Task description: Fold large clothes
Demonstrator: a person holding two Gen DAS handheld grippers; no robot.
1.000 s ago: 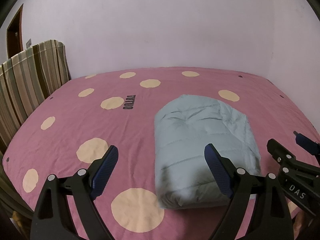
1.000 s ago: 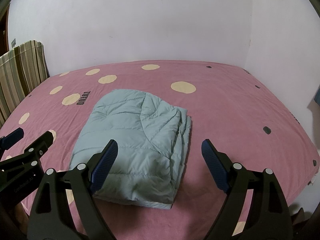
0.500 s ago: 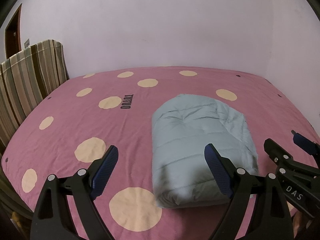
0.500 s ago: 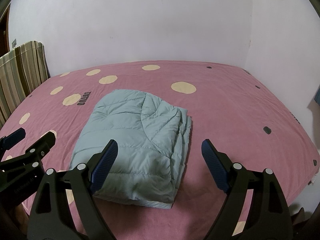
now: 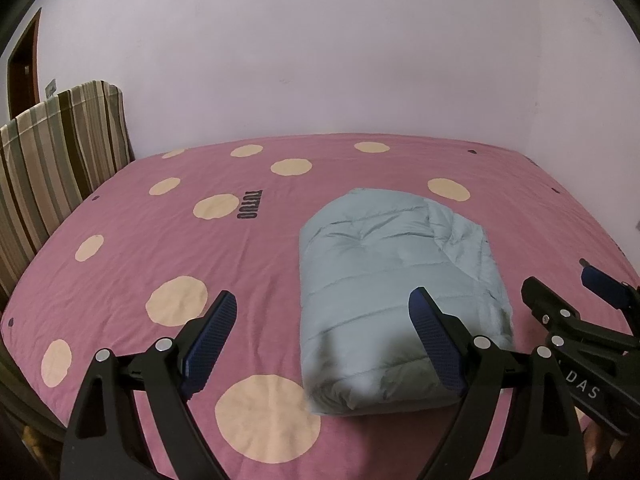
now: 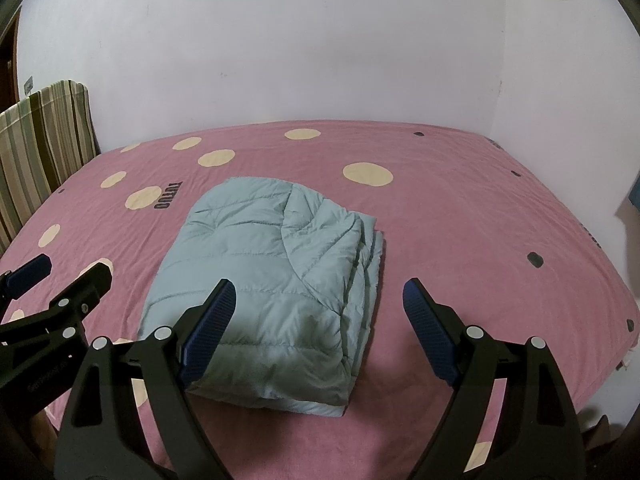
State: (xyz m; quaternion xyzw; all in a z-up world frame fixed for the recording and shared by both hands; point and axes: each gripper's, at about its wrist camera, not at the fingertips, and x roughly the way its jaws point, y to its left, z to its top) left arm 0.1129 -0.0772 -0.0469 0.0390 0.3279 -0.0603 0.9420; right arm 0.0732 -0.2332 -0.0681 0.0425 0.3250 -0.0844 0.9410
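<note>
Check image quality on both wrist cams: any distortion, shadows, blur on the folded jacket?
Left wrist: strong fisheye bend with dark corner vignette; the folded jacket is soft at its near end, where the left gripper casts a shadow. Right wrist: same barrel distortion; the jacket's quilting is sharper, and the right gripper shades its near edge. Dim, even light on the bedsheet, no glare.

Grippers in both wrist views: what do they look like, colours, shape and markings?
Both the left gripper and right gripper have matte black angular frames with silver rivets and two fingers faced in textured dark blue pads. White lettering "DAS" marks the right one's side. No cables or sleeves show.
</note>
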